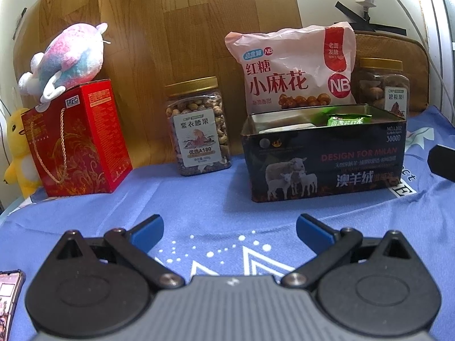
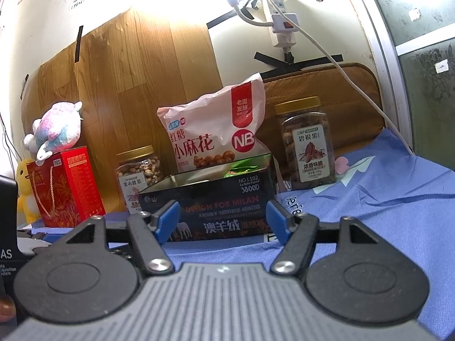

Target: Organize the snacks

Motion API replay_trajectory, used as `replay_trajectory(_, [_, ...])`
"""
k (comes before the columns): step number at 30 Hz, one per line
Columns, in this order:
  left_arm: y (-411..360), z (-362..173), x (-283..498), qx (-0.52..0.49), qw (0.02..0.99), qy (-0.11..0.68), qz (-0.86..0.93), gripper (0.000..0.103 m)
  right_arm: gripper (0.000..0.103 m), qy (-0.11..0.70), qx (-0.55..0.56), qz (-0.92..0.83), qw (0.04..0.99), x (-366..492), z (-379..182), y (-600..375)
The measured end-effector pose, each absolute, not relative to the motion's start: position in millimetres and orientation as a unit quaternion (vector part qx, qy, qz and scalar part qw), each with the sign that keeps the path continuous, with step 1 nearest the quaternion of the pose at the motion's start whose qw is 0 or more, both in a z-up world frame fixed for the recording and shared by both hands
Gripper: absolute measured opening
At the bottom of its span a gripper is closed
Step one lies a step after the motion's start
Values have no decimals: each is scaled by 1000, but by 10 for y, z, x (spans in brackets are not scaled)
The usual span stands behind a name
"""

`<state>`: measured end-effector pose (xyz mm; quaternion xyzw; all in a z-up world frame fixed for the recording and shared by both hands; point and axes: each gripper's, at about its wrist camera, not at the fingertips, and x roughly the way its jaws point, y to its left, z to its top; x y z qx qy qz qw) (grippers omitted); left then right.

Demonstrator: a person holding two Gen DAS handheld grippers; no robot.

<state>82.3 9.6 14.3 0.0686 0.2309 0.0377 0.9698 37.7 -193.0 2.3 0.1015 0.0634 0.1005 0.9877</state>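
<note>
An open black tin box (image 1: 327, 167) printed with sheep stands on the blue cloth (image 1: 199, 207); it holds a green snack packet (image 1: 345, 120) and some pale items. Behind it leans a pink snack bag (image 1: 295, 71). A cashew jar (image 1: 197, 126) with a gold lid stands to its left, a pecan jar (image 1: 384, 85) behind its right. My left gripper (image 1: 229, 231) is open and empty, short of the tin. My right gripper (image 2: 223, 218) is open and empty, close in front of the tin (image 2: 216, 210). The bag (image 2: 216, 128), cashew jar (image 2: 139, 167) and pecan jar (image 2: 308, 142) show there too.
A red gift box (image 1: 76, 139) stands at the left with a pink plush toy (image 1: 68, 56) on top and a yellow plush (image 1: 20, 147) beside it. A phone (image 1: 10, 298) lies at the near left. A wood panel and a brown cushion (image 2: 341, 93) back the table. A power strip (image 2: 281, 20) and cables hang on the wall.
</note>
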Motion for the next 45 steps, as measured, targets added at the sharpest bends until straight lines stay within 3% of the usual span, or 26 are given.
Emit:
replay_trajectory(15, [108,199,764,71,974,208,50,103,70,34,79,99,991,299,46,-1870])
replay_trajectory(26, [156,326,605,47,987,145,42,103,70,33,82,97,991,303,36,-1885])
replay_trajectory(45, [156,269,641,35,983,179,35,103,71,36,82,96,991,314,37,-1882])
